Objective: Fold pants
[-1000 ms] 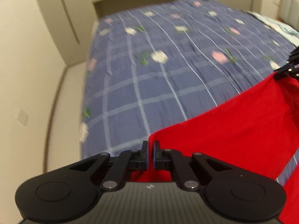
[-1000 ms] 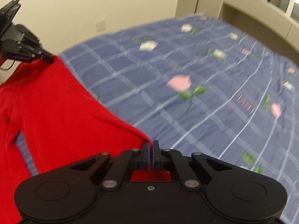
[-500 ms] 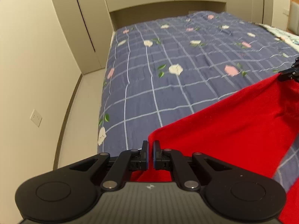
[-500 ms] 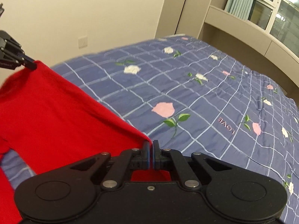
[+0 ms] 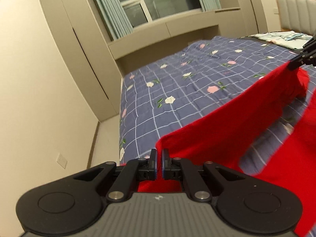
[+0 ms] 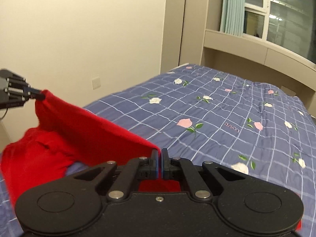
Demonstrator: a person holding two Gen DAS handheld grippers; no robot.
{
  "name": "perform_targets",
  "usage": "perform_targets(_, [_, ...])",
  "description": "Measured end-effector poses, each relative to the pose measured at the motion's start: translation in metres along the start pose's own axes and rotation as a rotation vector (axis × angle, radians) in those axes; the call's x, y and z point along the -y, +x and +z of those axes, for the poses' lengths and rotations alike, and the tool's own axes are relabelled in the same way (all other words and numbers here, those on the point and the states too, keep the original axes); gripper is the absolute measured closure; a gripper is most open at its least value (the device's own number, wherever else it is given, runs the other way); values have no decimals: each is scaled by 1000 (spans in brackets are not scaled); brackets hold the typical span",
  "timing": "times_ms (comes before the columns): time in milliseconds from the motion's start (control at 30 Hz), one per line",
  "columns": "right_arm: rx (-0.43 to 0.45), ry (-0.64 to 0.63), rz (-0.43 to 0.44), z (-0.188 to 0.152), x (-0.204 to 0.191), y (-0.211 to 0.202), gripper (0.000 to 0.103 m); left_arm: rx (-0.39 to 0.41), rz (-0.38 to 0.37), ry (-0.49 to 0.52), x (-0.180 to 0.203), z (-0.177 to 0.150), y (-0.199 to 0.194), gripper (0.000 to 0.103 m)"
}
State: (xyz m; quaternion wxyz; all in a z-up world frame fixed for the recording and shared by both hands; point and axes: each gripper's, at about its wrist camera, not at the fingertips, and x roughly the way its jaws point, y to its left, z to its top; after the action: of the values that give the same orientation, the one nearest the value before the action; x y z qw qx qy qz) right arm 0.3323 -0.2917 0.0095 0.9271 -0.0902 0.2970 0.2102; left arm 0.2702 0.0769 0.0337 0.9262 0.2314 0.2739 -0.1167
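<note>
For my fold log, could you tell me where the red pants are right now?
The red pants hang stretched between the left gripper and right gripper, lifted above the near edge of the blue floral bedspread.

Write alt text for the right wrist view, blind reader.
The right gripper, shut, pinches one corner of red pants, while the left gripper at far left pinches the other corner, so the edge stretches between them above a bed with a blue checked floral cover. Beige walls and a dark window lie beyond.

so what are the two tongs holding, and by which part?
Both hold the red pants: left tongs and right tongs each pinch one corner of the same lifted edge.
</note>
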Motion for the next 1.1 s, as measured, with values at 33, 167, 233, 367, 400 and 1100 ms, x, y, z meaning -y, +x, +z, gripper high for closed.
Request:
perform_targets(33, [8, 11, -2, -7, -4, -12, 102, 16, 8, 13, 8, -8, -12, 100])
perform_targets(167, [15, 26, -29, -43, -28, -53, 102, 47, 11, 67, 40, -38, -47, 100])
perform_targets(233, [9, 43, -47, -66, -40, -69, 102, 47, 6, 66, 52, -52, -57, 100])
perform_targets(367, [-15, 154, -56, -106, -54, -88, 102, 35, 3, 33, 69, -75, -68, 100])
perform_targets(400, [-13, 179, -68, -116, -60, -92, 102, 30, 0, 17, 73, -80, -70, 100])
perform_targets(1100, [-24, 231, -131, -165, -102, -112, 102, -16, 28, 65, 100, -130, -87, 100])
